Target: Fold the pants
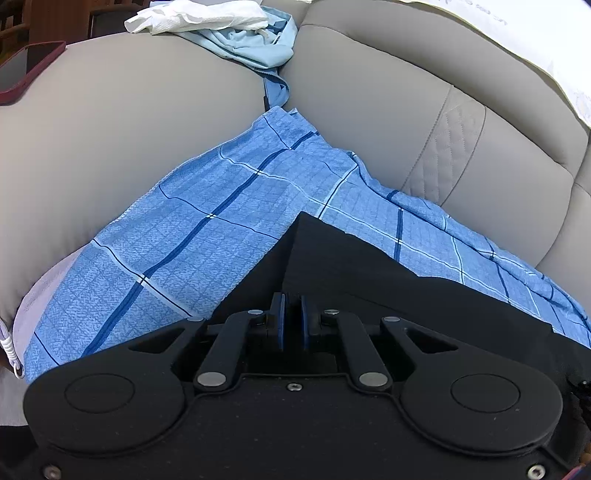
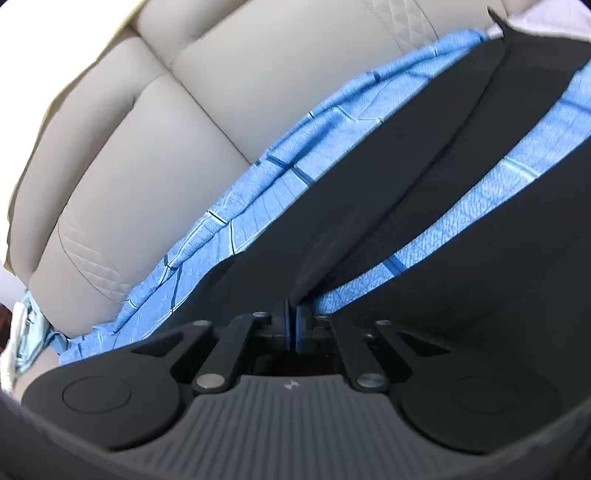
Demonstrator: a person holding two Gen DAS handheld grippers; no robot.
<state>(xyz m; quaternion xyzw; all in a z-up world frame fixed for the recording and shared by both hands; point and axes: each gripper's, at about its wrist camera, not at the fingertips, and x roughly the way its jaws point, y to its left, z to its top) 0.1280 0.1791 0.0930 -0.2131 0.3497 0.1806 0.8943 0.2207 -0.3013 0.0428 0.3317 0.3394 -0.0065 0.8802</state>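
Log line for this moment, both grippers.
left gripper: shut on black pants | right gripper: shut on black pants | pants on blue checked cloth

Your left tongs (image 1: 291,321) body hides the near part of the black pants (image 1: 332,251), so you cannot see how far they reach. The blue checked cloth (image 1: 192,221) runs under them and off the right edge. At the far edge the white paper (image 1: 199,16) is cut off. The whole right wrist view is blurred; your right tongs (image 2: 291,325) hide the pants' near end there too.
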